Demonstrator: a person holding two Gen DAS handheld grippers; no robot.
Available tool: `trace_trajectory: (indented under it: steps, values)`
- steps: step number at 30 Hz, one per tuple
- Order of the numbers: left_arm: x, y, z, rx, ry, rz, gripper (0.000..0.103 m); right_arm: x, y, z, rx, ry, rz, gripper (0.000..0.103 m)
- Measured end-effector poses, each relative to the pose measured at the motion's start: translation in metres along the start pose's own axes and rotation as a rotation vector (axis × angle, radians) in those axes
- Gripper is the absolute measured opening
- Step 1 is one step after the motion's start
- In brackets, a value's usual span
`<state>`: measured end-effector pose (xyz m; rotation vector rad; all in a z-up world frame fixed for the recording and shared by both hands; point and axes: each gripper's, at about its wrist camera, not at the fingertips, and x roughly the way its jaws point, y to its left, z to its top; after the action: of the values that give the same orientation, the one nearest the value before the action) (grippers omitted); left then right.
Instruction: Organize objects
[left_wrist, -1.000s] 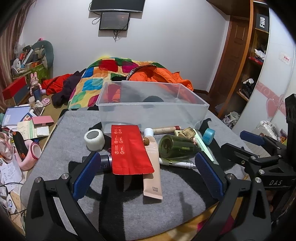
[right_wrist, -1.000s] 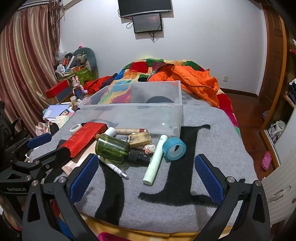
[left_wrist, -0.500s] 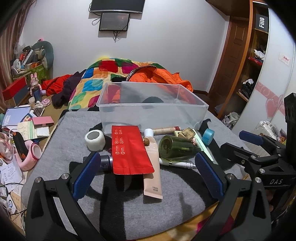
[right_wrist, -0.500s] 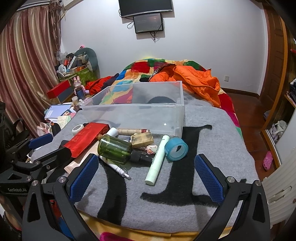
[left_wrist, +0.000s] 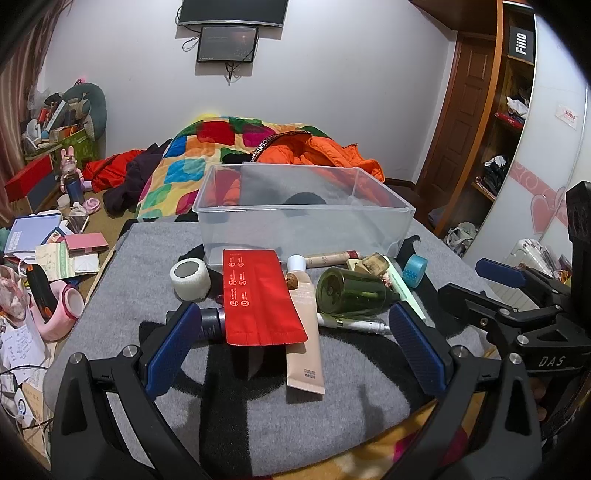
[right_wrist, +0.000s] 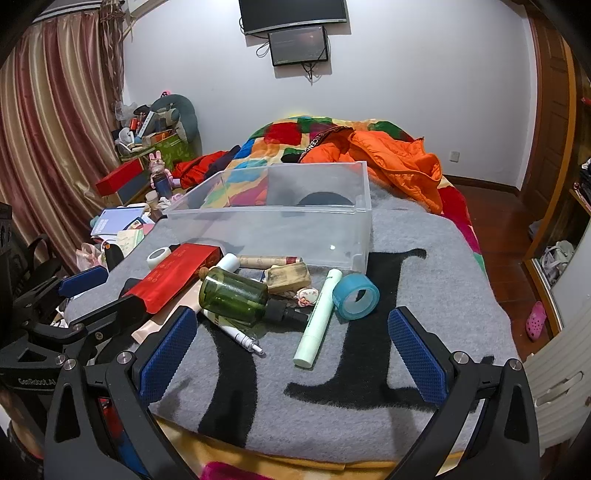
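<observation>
Objects still heaped on grey blanket (right_wrist: 424, 295) in front of clear bin (left_wrist: 303, 225) — red pouch (left_wrist: 258, 295), green bottle (right_wrist: 236, 295), blue tape roll (right_wrist: 356, 295), mint tube (right_wrist: 319, 317), white tape roll (left_wrist: 190, 278). Bin looks empty; sorting apparently not begun. Left gripper (left_wrist: 295, 347) and right gripper (right_wrist: 291, 356) hover short of pile — fingers wide apart, holding nothing

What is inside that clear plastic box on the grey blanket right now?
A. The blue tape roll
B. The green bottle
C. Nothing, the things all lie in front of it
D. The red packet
C: the clear plastic box looks empty, while the green bottle, blue tape roll and red packet lie on the grey blanket in front of it.
</observation>
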<state>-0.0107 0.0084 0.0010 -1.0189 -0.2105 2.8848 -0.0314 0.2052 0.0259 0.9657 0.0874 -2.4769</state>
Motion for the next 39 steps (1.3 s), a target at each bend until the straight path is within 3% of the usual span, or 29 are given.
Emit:
trace_trajectory:
  steps: [15,17,20,28,33,39]
  values:
    - [0.005,0.011,0.008,0.004,-0.004,-0.016,0.102,0.006,-0.011,0.003,0.009,-0.012,-0.015,0.103]
    - [0.009,0.016,0.011,0.010,0.003,-0.013,0.090,0.009,-0.017,0.005,0.019,-0.010,-0.022,0.102]
    - [0.016,0.025,0.015,0.011,0.024,0.003,0.085,0.015,-0.028,0.008,0.038,-0.008,-0.034,0.102]
    - [0.034,0.064,0.029,-0.038,0.046,0.070,0.083,0.032,-0.057,0.012,0.101,0.029,-0.038,0.086]
    - [0.056,0.086,0.032,-0.077,0.107,0.071,0.074,0.048,-0.064,0.010,0.120,0.077,-0.035,0.068]
    - [0.085,0.101,0.027,-0.074,0.201,0.061,0.068,0.060,-0.065,0.010,0.112,0.104,-0.013,0.064]
